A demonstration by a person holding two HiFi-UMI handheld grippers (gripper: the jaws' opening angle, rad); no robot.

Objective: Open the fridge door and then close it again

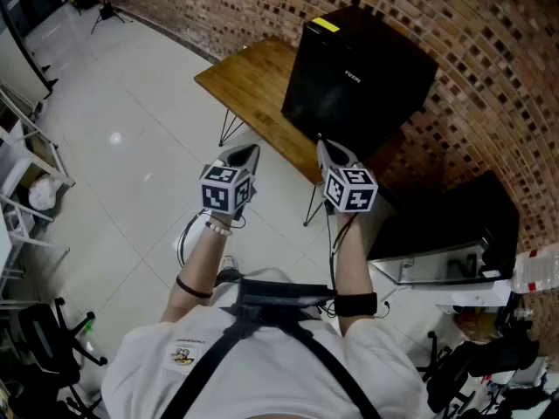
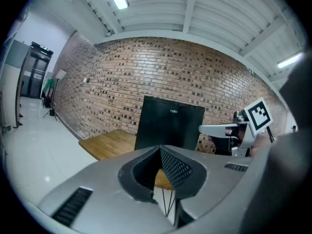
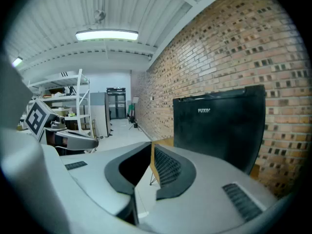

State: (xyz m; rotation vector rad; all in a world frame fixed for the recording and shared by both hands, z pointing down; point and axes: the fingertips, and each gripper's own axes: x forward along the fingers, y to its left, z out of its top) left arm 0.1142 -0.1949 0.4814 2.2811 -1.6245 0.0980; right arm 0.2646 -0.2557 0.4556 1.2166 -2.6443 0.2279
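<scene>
Head view shows the left gripper pressed together, holding nothing. The right gripper is pressed together and empty too. The black fridge stands tall on the wooden table, door closed, straight ahead of the right gripper and nearer to it.

Shirt: my white short-sleeved shirt, small logo at lower left.
Harness: black harness, straps crossing at lower centre.
Wrists: black bands; pale beaded bracelet.
Grippers: left gripper and right gripper, grey shells, checkered marker cubes.
</scene>
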